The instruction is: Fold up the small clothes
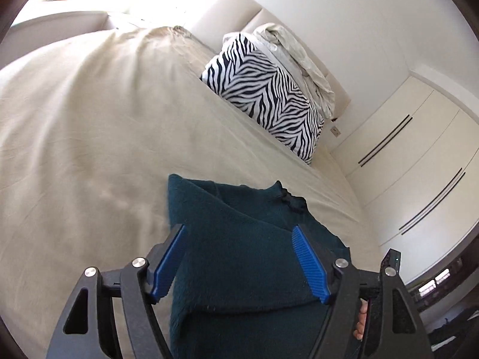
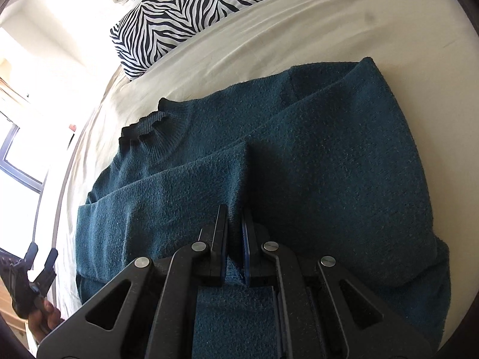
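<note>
A bed (image 1: 74, 125) with a cream sheet filled the frame. A zebra-print pillow (image 1: 263, 101) leaned on the padded headboard (image 1: 209, 9). White wardrobe doors (image 1: 419, 155) stood at right; a bright window (image 2: 18, 161) glared at left.

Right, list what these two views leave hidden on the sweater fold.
- Sweater hem: right wrist view, covered by the right gripper body and cut off at the bottom edge.
- What the right gripper's shut fingers pinch: sweater fabric, which layer unclear.
- Sweater's right side: left wrist view, hidden behind the open left gripper.
- Far bed corner: left wrist view, washed out by glare.
</note>
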Motion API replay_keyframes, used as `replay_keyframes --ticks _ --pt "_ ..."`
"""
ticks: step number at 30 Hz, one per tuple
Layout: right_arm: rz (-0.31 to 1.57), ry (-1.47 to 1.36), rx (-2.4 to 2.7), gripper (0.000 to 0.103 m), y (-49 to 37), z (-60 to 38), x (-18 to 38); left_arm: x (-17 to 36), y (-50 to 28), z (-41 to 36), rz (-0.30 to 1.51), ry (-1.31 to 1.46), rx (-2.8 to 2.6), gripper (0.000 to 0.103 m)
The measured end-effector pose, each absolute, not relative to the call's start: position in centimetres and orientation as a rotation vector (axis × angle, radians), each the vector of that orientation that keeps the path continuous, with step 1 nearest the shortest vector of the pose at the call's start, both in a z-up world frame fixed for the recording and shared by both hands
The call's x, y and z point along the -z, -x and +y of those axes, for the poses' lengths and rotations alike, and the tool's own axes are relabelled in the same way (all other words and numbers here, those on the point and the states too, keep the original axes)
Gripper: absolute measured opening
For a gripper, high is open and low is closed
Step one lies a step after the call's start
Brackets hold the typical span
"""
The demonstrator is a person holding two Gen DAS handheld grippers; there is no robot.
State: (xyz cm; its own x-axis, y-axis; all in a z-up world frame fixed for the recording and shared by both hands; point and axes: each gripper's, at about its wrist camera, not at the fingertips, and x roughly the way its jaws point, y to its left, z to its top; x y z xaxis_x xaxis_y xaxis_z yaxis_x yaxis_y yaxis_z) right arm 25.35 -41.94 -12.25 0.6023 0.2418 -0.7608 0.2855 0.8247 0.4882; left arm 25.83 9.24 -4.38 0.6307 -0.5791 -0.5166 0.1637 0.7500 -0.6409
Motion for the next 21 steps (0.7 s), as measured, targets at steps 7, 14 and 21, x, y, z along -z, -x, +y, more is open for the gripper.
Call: replay_keyframes --ticks 7,14,21 --pt "0.929 -0.668 -0.038 0.007 -25.1 -43.1 12.9 9.6 -34.2 8.6 0.968 0.762 0.542 0.072" --pt "0.914 -0.702 -0.066 0.007 -24.8 -43.6 13.4 10.2 -34.5 8.4 0.971 0.707 0.575 0.067" --pt "0.908 -0.722 -0.063 0.007 -24.2 -43.8 13.3 9.6 -28.2 8.7 0.963 0.683 0.636 0.068"
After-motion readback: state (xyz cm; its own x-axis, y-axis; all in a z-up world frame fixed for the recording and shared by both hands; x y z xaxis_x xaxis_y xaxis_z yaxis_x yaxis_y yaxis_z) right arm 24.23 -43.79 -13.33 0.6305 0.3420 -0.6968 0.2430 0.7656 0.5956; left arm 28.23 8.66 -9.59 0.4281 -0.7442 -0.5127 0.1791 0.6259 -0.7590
